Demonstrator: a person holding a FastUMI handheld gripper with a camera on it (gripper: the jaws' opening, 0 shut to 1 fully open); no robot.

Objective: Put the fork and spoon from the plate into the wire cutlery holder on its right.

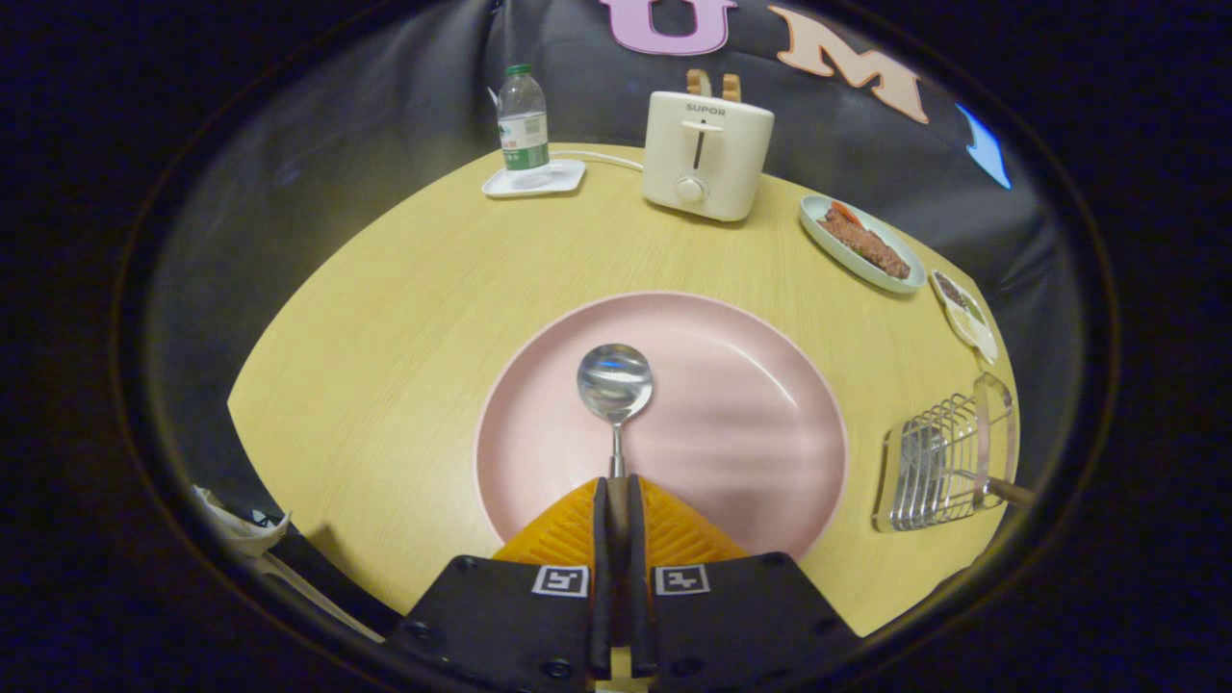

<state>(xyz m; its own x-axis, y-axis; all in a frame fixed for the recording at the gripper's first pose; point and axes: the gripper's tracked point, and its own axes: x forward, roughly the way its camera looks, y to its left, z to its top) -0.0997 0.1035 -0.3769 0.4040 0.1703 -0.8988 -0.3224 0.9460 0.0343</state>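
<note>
Your tool (616, 496) is clamped on the spoon (615, 385) by its handle, bowl out ahead over the pink plate (751, 423). It's stiff, light, slick metal; keep the grip firm toward the wire cutlery holder (938, 467) to the right.
</note>
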